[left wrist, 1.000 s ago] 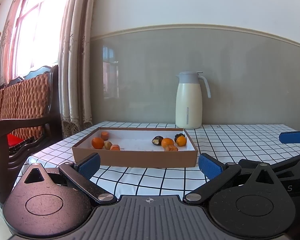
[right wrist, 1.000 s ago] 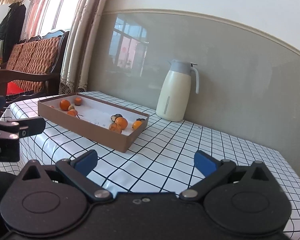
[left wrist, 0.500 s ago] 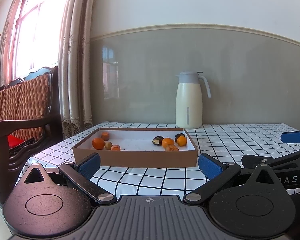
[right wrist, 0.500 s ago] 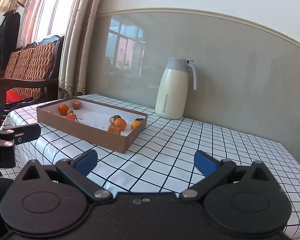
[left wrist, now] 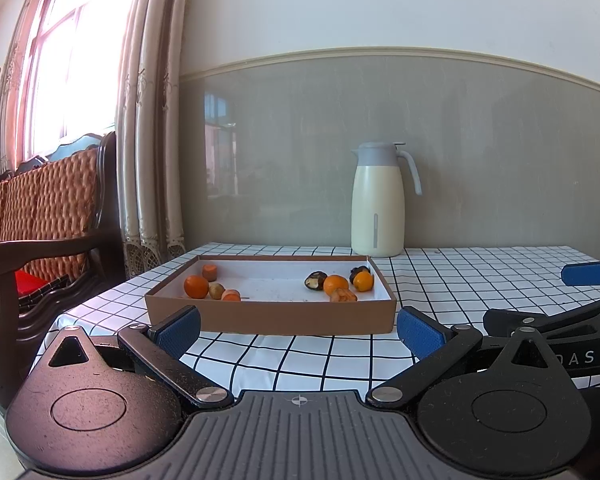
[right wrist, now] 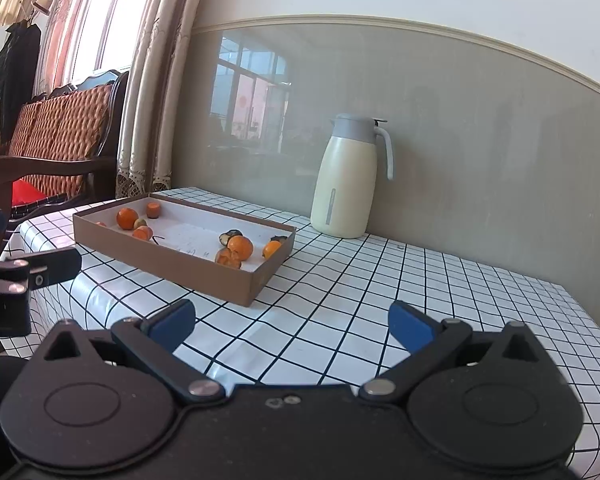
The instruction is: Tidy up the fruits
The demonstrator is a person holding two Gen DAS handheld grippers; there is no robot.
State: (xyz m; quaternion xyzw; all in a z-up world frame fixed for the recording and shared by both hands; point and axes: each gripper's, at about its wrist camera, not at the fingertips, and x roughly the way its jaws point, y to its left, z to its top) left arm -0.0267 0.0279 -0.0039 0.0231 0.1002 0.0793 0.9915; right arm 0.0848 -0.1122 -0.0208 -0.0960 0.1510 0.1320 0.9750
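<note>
While we hold both tools low in front of the table [left wrist: 460, 280], nothing sits between their fingers. Our left gripper [left wrist: 298, 330] is spread wide and holds nothing. Our right gripper [right wrist: 292, 326] is spread wide too, and it also holds nothing.

All the fruits are in the box [left wrist: 270, 314]. It lies just ahead of the left gripper, and ahead and to the left of the right gripper. Inside, the fruits make two little groups with a bare white strip between them. On the left end we see a round orange [left wrist: 196, 286], a small brownish fruit [left wrist: 216, 290] touching it, and two small orange pieces close by. On the right end we see another orange [left wrist: 335, 284], dark fruits [left wrist: 315, 280] beside it, and more orange ones.

We think the groups could mean the sorting is part done, or fully done, or they may just lie that way. We cannot tell which. The wide fingers fit a tool ready to pick up, and also one that has let go.

The table has a white cloth with black squares, smooth and a bit shiny. A cream jug [left wrist: 378, 200] stands behind the box, near the grey wall. Far to the left of our tools are a wooden bench [left wrist: 40, 216], long curtains and a bright window.
</note>
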